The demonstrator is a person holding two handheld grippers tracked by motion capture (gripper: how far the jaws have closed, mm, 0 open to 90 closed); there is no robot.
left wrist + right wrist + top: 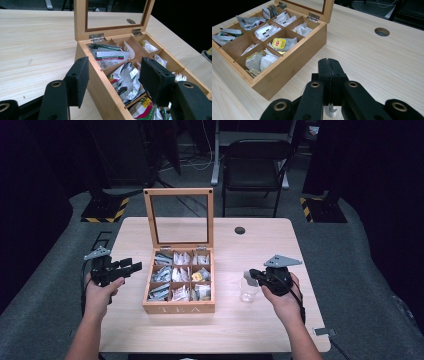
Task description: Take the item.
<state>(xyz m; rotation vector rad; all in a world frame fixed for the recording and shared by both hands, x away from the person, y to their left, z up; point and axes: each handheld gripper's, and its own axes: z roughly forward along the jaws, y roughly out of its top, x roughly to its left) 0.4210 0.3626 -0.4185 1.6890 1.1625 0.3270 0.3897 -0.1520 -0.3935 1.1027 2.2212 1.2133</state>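
High view: left claw [131, 268] parted beside tea box [178, 308], right claw [252, 274] clamped on glass rim [248, 290].

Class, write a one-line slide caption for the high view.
Open wooden tea box mid-table; left hand-held gripper open beside it, right hand-held gripper at clear plastic cup.

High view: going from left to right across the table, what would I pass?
Left gripper, jaws apart and holding nothing → wooden tea box, lid up, sachets in its compartments → clear plastic cup → right gripper, jaws closed, at the cup's rim.
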